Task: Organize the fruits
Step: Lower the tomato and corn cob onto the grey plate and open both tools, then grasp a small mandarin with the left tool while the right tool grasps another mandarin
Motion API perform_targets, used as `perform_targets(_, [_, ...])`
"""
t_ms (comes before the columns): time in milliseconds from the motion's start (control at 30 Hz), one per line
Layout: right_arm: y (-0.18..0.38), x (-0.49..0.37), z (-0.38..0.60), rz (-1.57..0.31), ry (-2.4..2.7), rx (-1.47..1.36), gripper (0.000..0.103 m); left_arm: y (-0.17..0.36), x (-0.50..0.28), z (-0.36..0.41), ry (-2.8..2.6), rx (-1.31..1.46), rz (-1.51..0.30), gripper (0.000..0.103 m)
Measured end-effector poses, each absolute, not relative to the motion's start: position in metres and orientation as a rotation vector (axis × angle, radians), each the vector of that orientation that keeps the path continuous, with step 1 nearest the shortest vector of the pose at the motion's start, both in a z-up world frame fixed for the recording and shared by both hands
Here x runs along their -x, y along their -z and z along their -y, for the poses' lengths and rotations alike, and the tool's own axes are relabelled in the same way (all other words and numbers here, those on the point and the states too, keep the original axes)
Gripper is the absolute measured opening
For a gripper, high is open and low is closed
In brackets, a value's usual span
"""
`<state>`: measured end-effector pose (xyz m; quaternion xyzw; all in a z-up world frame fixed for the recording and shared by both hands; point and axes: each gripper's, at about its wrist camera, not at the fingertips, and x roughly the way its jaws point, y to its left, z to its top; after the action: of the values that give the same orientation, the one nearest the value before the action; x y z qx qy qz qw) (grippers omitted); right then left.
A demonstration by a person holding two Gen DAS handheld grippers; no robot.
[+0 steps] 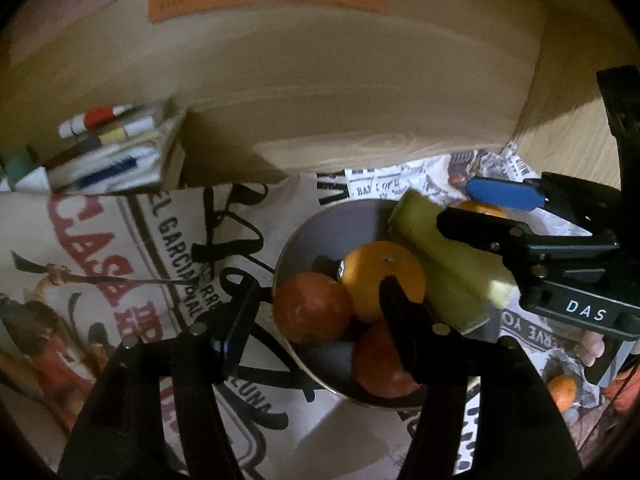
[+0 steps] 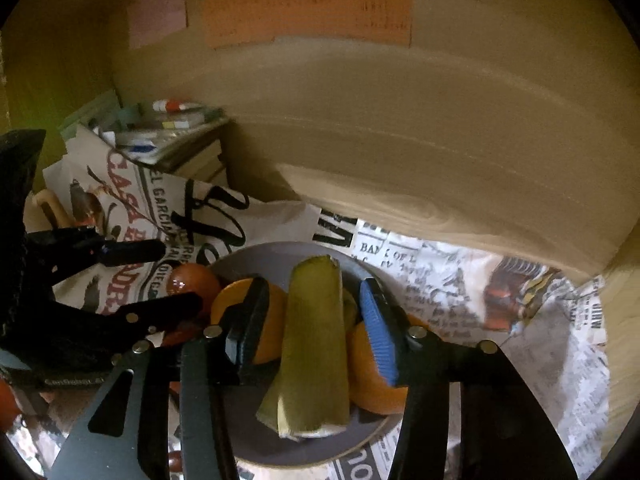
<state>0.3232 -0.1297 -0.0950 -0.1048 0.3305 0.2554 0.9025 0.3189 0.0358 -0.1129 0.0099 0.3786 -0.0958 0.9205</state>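
Note:
A grey bowl (image 1: 320,236) sits on newspaper and holds several oranges (image 1: 380,276) and a long green fruit (image 1: 444,264). My left gripper (image 1: 316,304) is open over the bowl's left side, one finger above the oranges. My right gripper (image 2: 312,316) is open, its jaws on either side of the green fruit (image 2: 316,344) without touching it, which lies across the oranges (image 2: 368,372) in the bowl (image 2: 280,444). The right gripper (image 1: 472,208) also shows in the left wrist view, astride the green fruit.
Newspaper sheets (image 2: 500,300) and a printed paper bag (image 1: 100,264) cover the wooden surface. A stack of books with small tubes (image 1: 112,152) stands at the back left. A small orange (image 1: 562,390) lies outside the bowl at right. A wooden wall (image 2: 400,140) rises behind.

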Motion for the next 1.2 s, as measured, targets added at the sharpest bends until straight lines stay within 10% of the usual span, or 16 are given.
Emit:
perform_targets(633, [0.056, -0.219, 0.172, -0.543, -0.499, 0.218, 0.049, 0.048, -0.204, -0.036, 0.149, -0.010, -0.552, 0.068])
perform_targets(1200, [0.105, -0.164, 0.204, -0.647, -0.492, 0.170, 0.054, 0.101, -0.158, -0.021, 0.166, -0.009, -0.679, 0.070])
